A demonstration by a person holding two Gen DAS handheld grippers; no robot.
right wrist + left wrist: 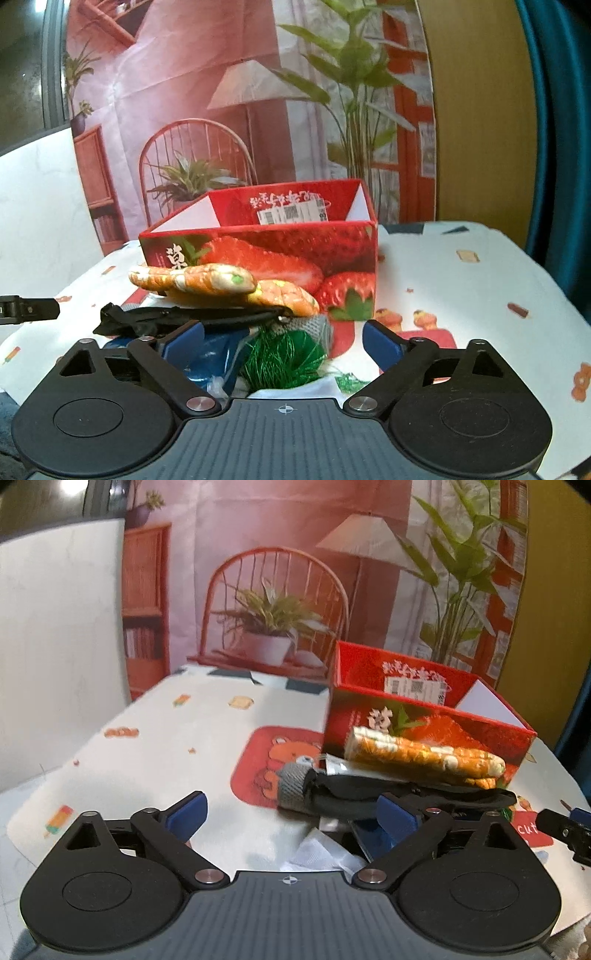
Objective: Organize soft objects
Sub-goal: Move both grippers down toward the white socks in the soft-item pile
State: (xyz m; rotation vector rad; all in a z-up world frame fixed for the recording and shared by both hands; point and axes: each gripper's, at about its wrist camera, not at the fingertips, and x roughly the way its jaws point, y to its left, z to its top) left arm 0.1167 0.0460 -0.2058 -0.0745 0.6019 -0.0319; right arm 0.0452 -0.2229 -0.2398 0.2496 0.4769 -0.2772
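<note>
Both grippers' fingers apart: left gripper (291, 812), right gripper (282, 341); green tassel (284, 358) only in right view

Readable marks on the box and the cloth

The red strawberry box (295, 251) bears a large white Chinese character on its front, upside-down white script and a barcode label (293, 213) inside; the tablecloth (532, 829) reads "cut".

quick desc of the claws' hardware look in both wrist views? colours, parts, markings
Left claw and right claw look identical: black linkage arms with silver pivot pins, blue finger pads, rounded black housings with circular recesses, ribbed grey centre plate bearing a small crosshair mark. No cables or sleeves visible.
</note>
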